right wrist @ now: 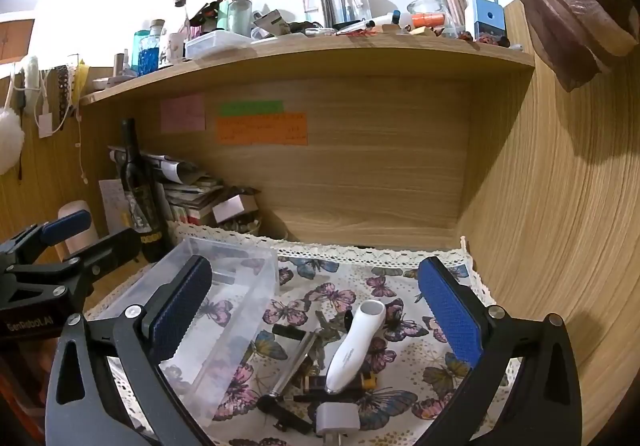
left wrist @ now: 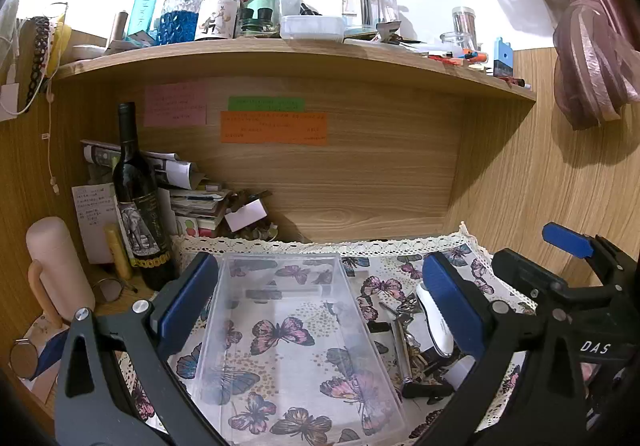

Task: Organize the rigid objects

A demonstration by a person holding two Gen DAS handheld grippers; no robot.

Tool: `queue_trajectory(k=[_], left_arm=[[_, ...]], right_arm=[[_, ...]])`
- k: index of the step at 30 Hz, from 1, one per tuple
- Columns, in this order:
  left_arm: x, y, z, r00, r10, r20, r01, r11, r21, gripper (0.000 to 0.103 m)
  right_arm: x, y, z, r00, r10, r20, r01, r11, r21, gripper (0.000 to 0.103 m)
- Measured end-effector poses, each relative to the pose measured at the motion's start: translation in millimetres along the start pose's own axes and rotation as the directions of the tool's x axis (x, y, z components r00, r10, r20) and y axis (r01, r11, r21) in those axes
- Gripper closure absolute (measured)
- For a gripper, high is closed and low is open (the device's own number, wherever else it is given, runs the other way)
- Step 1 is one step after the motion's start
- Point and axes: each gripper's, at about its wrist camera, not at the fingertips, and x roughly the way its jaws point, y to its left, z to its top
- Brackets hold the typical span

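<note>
You are holding both grippers with jaws wide apart, gripping nothing. The left gripper (left wrist: 320, 302) is framing the clear bin (left wrist: 288, 342) on the butterfly cloth (right wrist: 400, 286); the right gripper (right wrist: 316, 310) is framing the white handheld device (right wrist: 356, 346) beside it.

Wooden desk alcove (left wrist: 360, 185), cluttered shelf (left wrist: 280, 53), perhaps curtain (left wrist: 588, 57)

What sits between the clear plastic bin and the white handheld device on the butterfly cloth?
In the right wrist view, a silver metal rod and a small black block lie between the clear plastic bin and white handheld device.
</note>
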Motion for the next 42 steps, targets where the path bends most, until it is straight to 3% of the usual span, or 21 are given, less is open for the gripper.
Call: queue_trajectory(k=[42], left_arm=[[-0.1,-7.9,0.8,1.0,-0.017,0.004,0.017,1.0,0.014,0.0]], right_arm=[[-4.2,-2.1,0.1,1.0,-0.001,0.015,0.001,1.0,0.007,0.0]])
